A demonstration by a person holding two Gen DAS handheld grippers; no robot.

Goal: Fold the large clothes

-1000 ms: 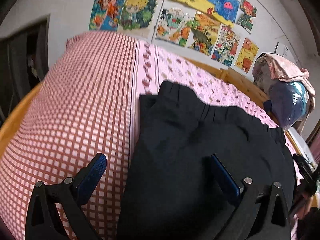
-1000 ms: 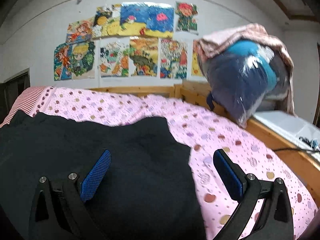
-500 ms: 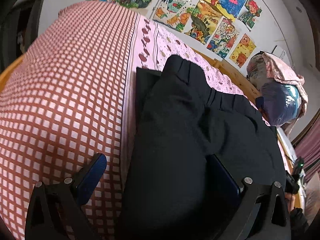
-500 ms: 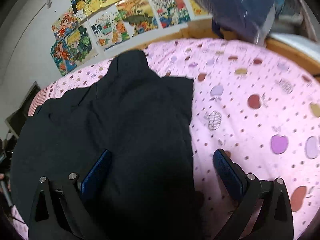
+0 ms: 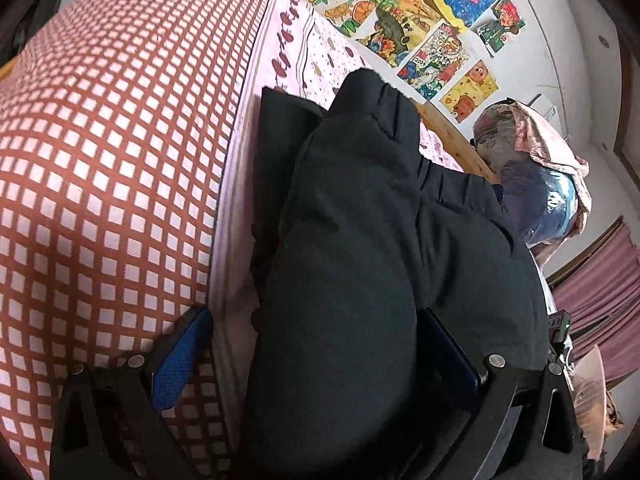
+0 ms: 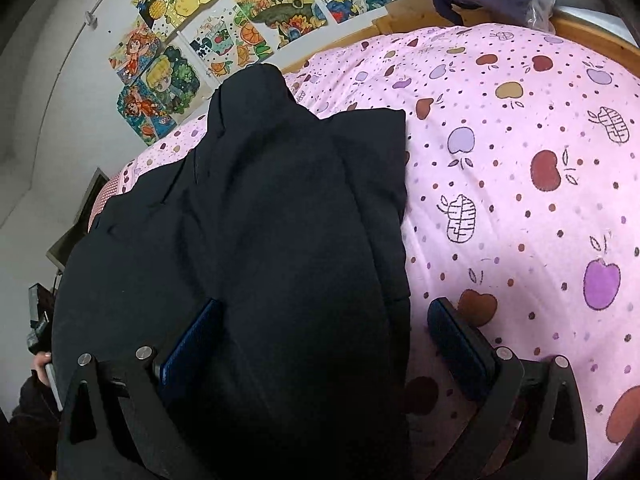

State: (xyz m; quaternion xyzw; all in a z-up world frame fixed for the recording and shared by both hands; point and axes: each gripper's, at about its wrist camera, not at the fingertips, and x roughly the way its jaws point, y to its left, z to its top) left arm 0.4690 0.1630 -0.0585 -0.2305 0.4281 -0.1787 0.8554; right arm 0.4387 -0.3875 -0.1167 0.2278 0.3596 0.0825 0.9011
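Black heavy fabric garment (image 5: 360, 280) lies on the bed, spread over the pink sheet printed with apples and dots (image 6: 520, 160) and reaching the seam where that sheet meets the red-and-white checked cover (image 5: 100, 160). A raised fold of the cloth bulges up between the fingers of both grippers.

In the left wrist view, the left gripper (image 5: 316, 356) has its jaws wide apart and straddles the garment's edge nearest the checked cover: the blue-padded left finger sits over the checked cloth, and the right finger is pressed against the far side of the bulging fold. It is not closed on the fabric.

In the right wrist view, the right gripper (image 6: 324, 344) is likewise spread, one finger buried against the dark cloth and the other over bare pink sheet just beside the garment's straight edge.

Beyond the bed's far edge, colourful cartoon drawings (image 6: 240, 20) hang on the white wall, and a bundle of clothes in a clear plastic bag (image 5: 536, 200) rests at the wooden bed frame (image 5: 452, 136).
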